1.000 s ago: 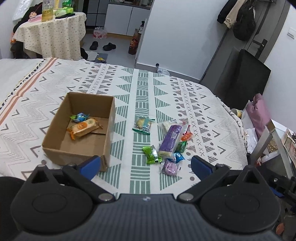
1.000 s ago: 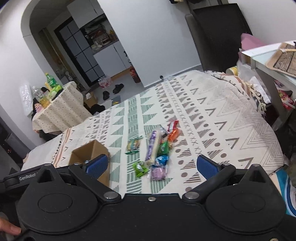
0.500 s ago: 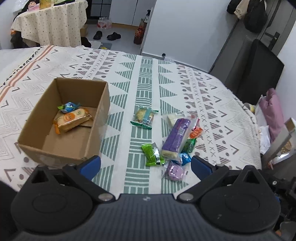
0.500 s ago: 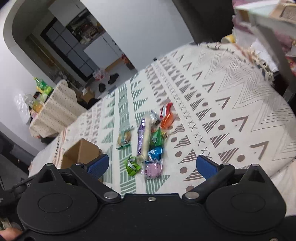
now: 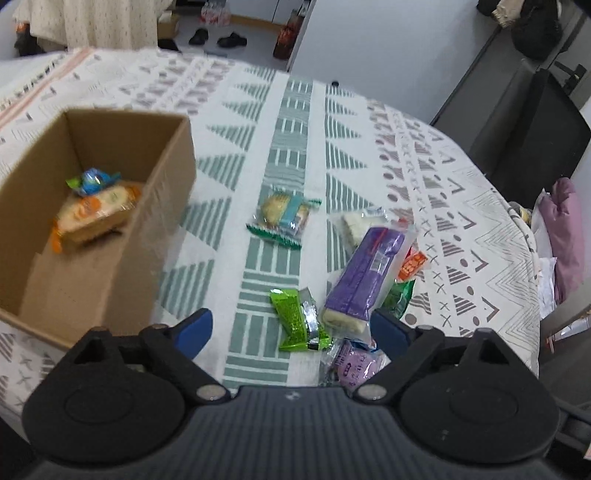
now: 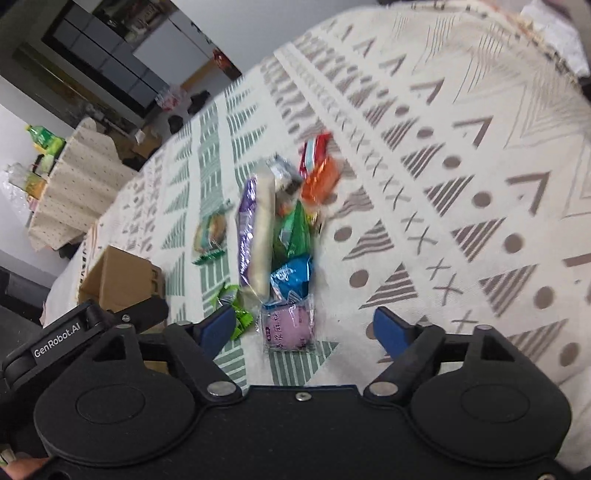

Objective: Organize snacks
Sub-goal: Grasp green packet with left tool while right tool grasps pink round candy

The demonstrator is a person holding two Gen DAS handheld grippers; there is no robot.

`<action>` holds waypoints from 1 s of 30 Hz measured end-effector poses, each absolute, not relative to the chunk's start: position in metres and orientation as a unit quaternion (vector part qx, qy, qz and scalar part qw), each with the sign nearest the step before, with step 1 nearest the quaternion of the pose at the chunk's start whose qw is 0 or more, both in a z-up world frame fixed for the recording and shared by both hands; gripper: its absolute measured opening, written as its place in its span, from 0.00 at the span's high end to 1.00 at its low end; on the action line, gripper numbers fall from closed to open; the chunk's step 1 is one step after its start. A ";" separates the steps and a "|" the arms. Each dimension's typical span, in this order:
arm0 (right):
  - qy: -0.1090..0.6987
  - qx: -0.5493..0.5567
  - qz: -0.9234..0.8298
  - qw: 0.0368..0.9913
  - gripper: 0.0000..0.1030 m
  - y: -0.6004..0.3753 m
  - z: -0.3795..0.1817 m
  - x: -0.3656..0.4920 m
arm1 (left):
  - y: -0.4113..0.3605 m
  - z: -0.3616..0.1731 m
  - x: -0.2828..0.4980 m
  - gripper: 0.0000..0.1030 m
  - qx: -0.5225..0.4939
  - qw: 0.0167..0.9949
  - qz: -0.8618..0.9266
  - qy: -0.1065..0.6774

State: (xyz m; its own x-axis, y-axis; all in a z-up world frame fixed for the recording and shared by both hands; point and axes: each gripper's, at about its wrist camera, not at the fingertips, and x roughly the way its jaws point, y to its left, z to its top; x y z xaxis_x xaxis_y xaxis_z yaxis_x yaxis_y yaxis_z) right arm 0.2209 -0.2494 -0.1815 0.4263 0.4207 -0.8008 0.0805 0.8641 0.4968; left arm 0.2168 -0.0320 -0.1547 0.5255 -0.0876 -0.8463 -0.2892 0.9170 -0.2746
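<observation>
Right tongs (image 6: 304, 326) spread, pale-purple snack packet (image 6: 290, 330)

The cardboard box (image 5: 110, 229) runs off the left edge; its snacks (image 5: 94, 206) are blurred.

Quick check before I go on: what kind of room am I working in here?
Most likely a lived-in home, perhaps a small flat: a patterned tablecloth, shoes on the floor beyond, and coats hanging by a door.
</observation>
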 end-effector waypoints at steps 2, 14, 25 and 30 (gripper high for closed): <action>0.537 0.234 0.110 0.803 0.26 -0.244 -0.191 0.227 | -0.034 -0.165 0.224 0.19 -0.202 0.844 0.057 0.493; 0.549 0.215 0.139 0.796 0.28 -0.223 -0.220 0.248 | -0.040 -0.206 0.256 0.45 -0.225 0.819 0.043 0.525; 0.534 0.095 0.134 0.830 0.55 -0.198 -0.219 0.245 | -0.039 -0.223 0.259 0.74 -0.218 0.807 0.050 0.546; 0.538 0.139 0.129 0.821 0.72 -0.213 -0.215 0.241 | -0.041 -0.209 0.251 0.75 -0.206 0.811 0.048 0.546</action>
State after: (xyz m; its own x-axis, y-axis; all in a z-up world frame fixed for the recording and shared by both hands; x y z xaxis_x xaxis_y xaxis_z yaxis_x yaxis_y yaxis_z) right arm 0.2411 -0.2134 -0.2149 0.3869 0.3620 -0.8481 -0.0630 0.9279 0.3673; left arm 0.2513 -0.0407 -0.2086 0.3997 -0.1458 -0.9050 -0.3030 0.9108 -0.2806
